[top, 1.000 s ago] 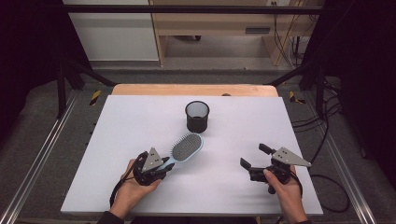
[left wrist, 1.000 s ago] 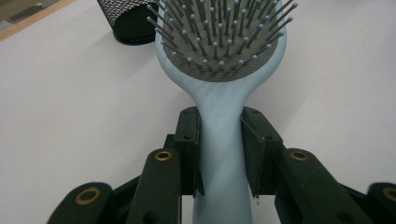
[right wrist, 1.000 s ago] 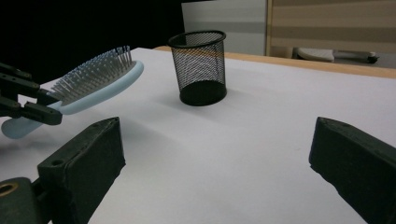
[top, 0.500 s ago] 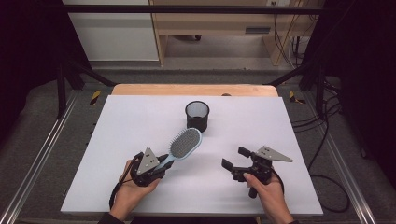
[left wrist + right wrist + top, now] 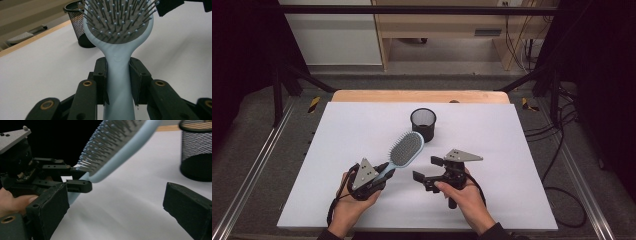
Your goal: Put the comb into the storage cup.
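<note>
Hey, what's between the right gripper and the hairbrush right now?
Nothing: bare white table separates the open right gripper from the hairbrush that the left gripper holds, as the high view shows.

Even overhead light keeps the white table [image 5: 362,135] bright against dark surroundings. Shadows are soft. The hairbrush [image 5: 120,145] looks slightly blurred in the right gripper view.
</note>
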Available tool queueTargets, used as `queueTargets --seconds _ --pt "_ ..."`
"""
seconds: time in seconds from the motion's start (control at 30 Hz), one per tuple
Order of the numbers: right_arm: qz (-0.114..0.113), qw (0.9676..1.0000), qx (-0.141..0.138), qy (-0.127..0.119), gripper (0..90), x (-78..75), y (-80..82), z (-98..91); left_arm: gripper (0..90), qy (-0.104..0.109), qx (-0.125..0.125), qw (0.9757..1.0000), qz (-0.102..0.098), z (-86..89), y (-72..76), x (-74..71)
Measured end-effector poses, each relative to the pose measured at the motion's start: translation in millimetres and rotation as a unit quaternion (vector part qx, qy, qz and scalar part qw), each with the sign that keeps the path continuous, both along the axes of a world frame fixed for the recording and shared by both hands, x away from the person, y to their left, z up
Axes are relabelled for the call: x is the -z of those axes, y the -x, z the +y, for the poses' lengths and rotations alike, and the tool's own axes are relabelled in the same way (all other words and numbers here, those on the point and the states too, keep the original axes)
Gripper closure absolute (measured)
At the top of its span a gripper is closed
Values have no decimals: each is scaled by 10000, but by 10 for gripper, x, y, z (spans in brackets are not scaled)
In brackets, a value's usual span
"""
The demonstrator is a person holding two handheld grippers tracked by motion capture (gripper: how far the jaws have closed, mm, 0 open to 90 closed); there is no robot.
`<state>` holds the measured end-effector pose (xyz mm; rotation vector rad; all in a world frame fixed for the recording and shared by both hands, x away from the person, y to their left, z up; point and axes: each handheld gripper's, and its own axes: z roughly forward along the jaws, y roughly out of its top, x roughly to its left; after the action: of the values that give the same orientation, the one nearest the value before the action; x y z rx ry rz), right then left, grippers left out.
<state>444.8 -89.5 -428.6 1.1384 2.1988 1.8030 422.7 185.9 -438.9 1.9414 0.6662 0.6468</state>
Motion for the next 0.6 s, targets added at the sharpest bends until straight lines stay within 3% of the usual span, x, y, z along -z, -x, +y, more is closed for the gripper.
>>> queueTargets --seconds 0.33,0.6 --pt "150 9997 -164 -32 77 -104 -66 315 694 101 35 9999 -69 12 35 -33" --pt "206 9996 -180 -117 88 -120 -100 395 694 160 25 9997 -163 24 58 -54"
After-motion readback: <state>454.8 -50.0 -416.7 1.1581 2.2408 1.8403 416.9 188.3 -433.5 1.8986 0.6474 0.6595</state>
